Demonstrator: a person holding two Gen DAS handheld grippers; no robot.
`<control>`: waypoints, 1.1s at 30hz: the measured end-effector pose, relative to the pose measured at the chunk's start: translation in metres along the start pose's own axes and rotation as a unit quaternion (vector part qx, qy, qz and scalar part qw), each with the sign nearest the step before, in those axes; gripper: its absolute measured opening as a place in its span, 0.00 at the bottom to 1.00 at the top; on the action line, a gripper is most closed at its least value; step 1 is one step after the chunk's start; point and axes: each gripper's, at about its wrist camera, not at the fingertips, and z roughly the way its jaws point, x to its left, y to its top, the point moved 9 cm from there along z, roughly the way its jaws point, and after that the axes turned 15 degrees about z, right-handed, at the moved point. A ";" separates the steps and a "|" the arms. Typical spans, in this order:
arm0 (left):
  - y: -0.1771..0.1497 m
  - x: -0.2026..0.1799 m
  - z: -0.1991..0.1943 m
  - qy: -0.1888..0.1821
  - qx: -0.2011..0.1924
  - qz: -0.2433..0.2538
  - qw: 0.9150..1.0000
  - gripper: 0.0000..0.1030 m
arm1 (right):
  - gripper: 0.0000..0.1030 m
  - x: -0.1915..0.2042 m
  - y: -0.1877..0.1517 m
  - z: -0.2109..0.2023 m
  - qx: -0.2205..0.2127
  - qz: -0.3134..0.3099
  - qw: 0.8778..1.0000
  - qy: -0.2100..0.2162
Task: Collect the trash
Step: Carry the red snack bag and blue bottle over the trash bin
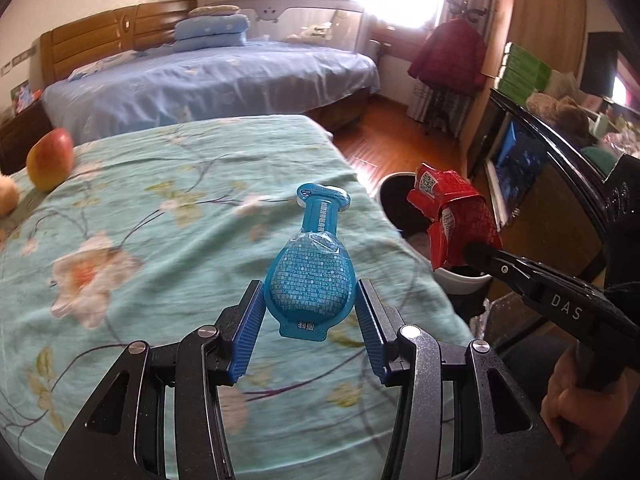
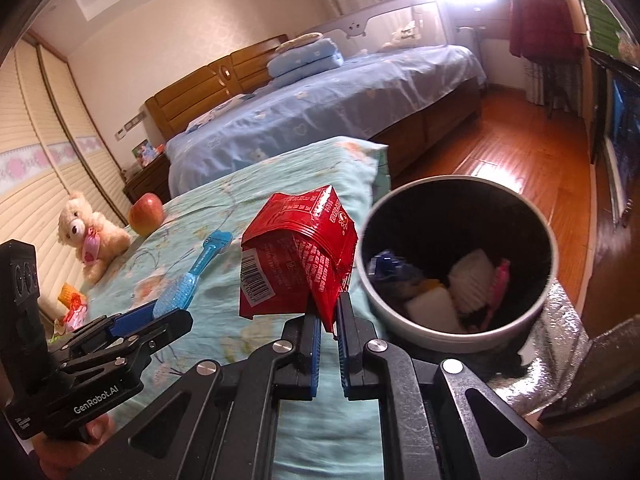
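My left gripper (image 1: 310, 300) is shut on a blue bottle-shaped plastic packet (image 1: 310, 268), held by its wide end above the green floral bedspread (image 1: 140, 240). In the right wrist view that packet (image 2: 192, 276) shows side-on in the left gripper (image 2: 160, 312). My right gripper (image 2: 329, 308) is shut on a crumpled red snack wrapper (image 2: 298, 256), just left of the round trash bin (image 2: 400, 320). From the left wrist view the red wrapper (image 1: 452, 216) hangs over the bin's rim (image 1: 460, 280). The bin holds several discarded items.
A red-yellow apple (image 2: 146, 214) and a teddy bear (image 2: 86, 236) rest on the bedspread's far left. Behind stands a blue-covered bed (image 1: 208, 80). Wooden floor (image 2: 520, 152) lies beyond the bin, and a dark cabinet (image 1: 560, 184) at the right. Silver foil (image 2: 560, 344) lies under the bin.
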 end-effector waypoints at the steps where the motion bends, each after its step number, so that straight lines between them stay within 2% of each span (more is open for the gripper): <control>1: 0.002 -0.005 0.001 -0.002 -0.001 0.004 1.000 0.44 | 0.07 -0.005 0.002 -0.002 -0.002 0.004 1.000 -0.002; 15: 0.024 -0.043 0.017 -0.021 -0.003 0.036 0.999 0.44 | 0.07 -0.041 0.014 -0.012 -0.014 0.030 0.999 -0.021; 33: 0.041 -0.064 0.030 -0.030 -0.005 0.050 0.998 0.44 | 0.07 -0.068 0.030 -0.012 -0.024 0.047 0.998 -0.040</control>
